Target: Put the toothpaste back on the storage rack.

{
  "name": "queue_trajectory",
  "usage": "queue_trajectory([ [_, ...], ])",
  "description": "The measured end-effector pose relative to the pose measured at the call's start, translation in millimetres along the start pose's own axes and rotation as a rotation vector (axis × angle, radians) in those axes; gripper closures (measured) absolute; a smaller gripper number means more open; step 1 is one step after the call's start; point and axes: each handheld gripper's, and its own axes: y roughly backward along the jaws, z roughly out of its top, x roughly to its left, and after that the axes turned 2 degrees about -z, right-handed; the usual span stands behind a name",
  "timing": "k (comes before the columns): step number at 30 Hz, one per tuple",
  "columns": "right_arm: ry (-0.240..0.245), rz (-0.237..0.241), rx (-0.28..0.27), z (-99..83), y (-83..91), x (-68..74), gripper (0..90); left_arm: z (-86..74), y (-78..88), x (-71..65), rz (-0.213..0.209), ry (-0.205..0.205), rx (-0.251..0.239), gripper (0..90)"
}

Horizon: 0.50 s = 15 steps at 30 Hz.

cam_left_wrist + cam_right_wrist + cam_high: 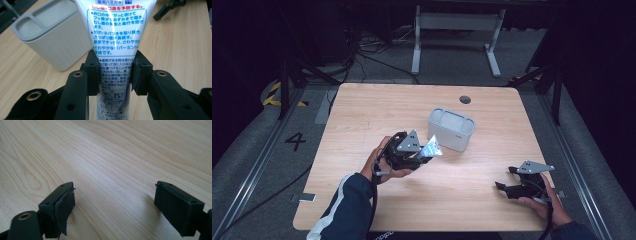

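My left gripper (pixel 114 75) clamps the toothpaste tube (pixel 115 37) beside the grey holder (pixel 451 129) (my right gripper (pixel 113 205) gapes, empty).

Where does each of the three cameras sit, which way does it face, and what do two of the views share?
High view: fixed above the person's side, facing forward and down on the wooden table; forearms, hands, left tongs and right tongs show.
Left gripper view: rides the left tongs, facing along its jaws, shut on a toothpaste tube.
Right gripper view: rides the right tongs, low over bare wood; its open jaws show.
Shared: the high and left gripper views both show the tube and the grey holder.
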Motion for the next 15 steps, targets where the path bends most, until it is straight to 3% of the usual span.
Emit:
queue_trajectory([
  [7, 0.000, 0.000, 0.000, 0.0, 0.0, 0.1, 17.0, 6.4, 7.5, 7.2, 0.045, 0.084, -0.076, 64.9],
  [9, -0.001, 0.000, 0.000, 0.0, 0.0, 0.1, 17.0, 8.5, 9.2, 8.7, 0.059, 0.089, -0.085, 64.9],
  [12, -0.001, 0.000, 0.000, 0.0, 0.0, 0.1, 17.0, 11.7, 9.4, 9.0, 0.080, 0.132, -0.134, 65.0],
  [15, 0.000, 0.000, 0.000, 0.0, 0.0, 0.1, 17.0, 13.5, 10.7, 11.6, 0.087, 0.137, -0.148, 65.1],
])
